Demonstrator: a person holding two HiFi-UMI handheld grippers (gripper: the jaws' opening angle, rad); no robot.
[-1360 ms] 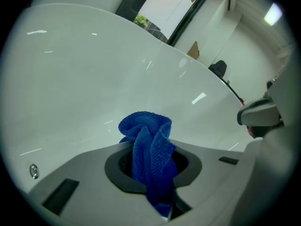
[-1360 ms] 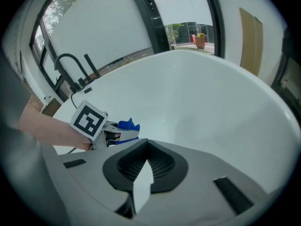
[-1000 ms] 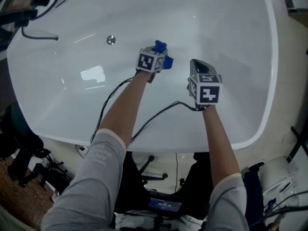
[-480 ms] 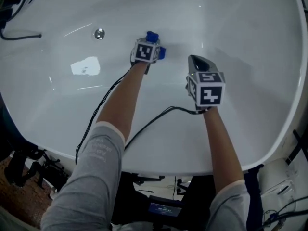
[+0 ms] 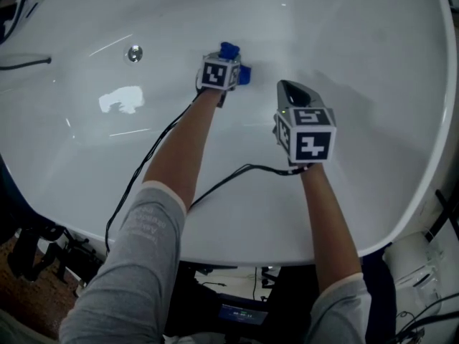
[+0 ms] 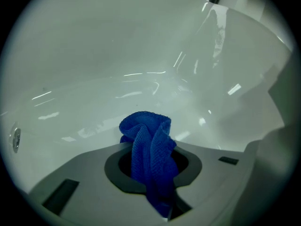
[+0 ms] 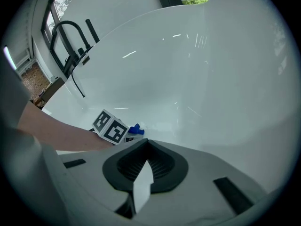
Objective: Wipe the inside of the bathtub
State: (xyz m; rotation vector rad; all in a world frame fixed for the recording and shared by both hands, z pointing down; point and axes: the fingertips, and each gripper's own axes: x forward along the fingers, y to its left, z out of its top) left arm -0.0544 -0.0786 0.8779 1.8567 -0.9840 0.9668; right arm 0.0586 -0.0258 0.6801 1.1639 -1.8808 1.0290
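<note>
1. Closest to us, the right gripper hangs above the bathtub floor, well to the right of the drain. Its jaws are pressed together on nothing. My call is to park it there, out of the wiping lane.
2. Further in, the left gripper sits between the right gripper and the drain. Its jaws are pinching the blue cloth, and a bunched wad pokes out past the tips.
3. That wad sits low on the tub floor, right of the drain. I can't tell whether it is pressing the enamel.
4. To do this well, I'd lean the wad down until it flattens. Then sweep in overlapping passes toward the drain, with only cloth rubbing the surface, never the jaws.
5. The grip looks narrow, so a steady squeeze matters, because a dragged cloth could slip free.
6. Beyond the drain, the curved far wall will likely want a tilted wrist.
</note>
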